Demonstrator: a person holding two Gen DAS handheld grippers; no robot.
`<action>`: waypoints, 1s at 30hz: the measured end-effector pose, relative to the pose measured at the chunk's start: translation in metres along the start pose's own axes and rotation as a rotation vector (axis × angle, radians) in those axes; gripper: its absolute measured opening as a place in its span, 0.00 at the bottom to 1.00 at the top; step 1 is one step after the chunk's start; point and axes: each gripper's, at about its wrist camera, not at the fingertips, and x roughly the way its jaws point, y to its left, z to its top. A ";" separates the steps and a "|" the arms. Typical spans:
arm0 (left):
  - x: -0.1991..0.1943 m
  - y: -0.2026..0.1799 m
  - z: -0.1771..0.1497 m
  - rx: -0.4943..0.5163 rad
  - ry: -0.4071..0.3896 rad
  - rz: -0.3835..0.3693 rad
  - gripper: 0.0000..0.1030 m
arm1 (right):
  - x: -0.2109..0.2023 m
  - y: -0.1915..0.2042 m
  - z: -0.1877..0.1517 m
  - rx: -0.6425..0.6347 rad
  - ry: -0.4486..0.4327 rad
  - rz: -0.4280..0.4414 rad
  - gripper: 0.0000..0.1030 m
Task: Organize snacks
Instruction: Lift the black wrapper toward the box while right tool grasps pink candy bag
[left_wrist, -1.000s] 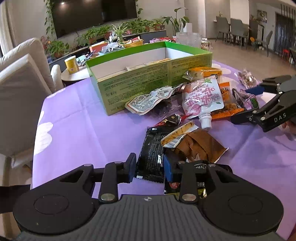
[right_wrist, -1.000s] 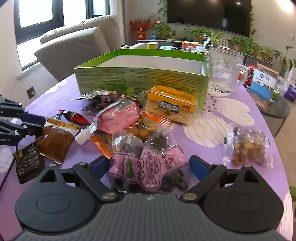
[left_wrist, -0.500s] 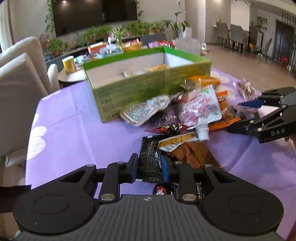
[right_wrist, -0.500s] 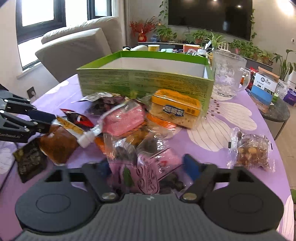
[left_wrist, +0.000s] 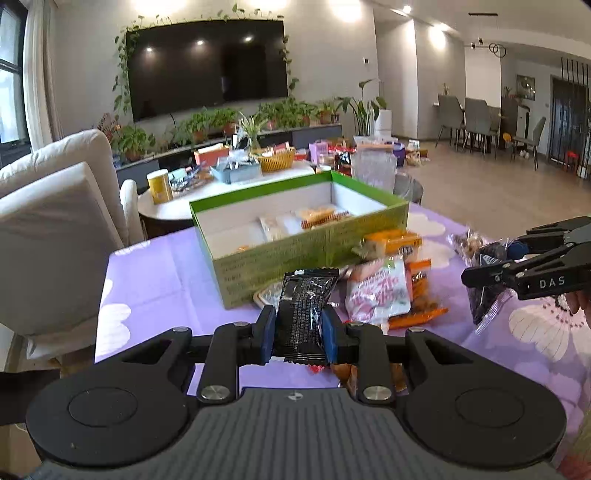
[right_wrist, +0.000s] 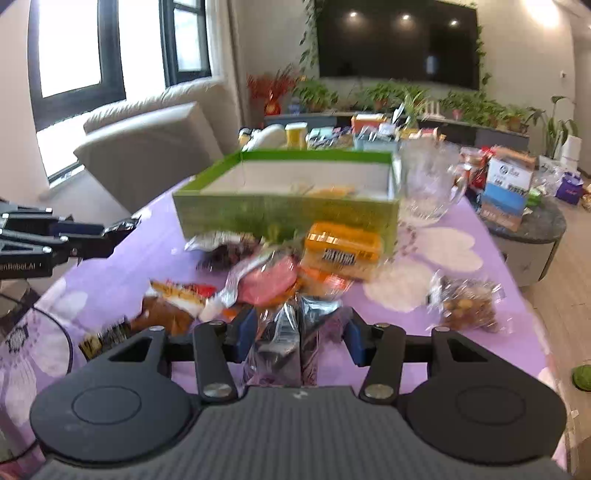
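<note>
Left hand-held gripper (left_wrist: 298, 332) clamps a black packet (left_wrist: 304, 310), lifted above the purple table (left_wrist: 159, 280). Green box (left_wrist: 295, 254) behind, few snacks inside. Snack pile (left_wrist: 388, 291) beside box. Right hand-held gripper (left_wrist: 480, 275) at right edge grips a dark clear bag (left_wrist: 484, 299).

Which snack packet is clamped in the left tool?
The black packet, upright between the left tool's pads; the pink pouch and orange box lie on the table.

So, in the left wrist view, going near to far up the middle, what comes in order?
Left tongs → black foil snack packet they grip → green cardboard box → woven yellow basket → wall-mounted black television.
</note>
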 end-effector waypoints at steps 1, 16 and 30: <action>-0.001 0.000 0.001 -0.003 -0.005 -0.001 0.24 | -0.003 -0.001 0.002 0.003 -0.013 -0.007 0.51; 0.014 0.001 0.027 -0.043 -0.047 0.050 0.24 | -0.014 -0.004 0.024 0.004 -0.113 -0.013 0.51; 0.073 0.014 0.073 -0.060 -0.082 0.103 0.24 | 0.023 -0.005 0.089 -0.072 -0.256 -0.032 0.51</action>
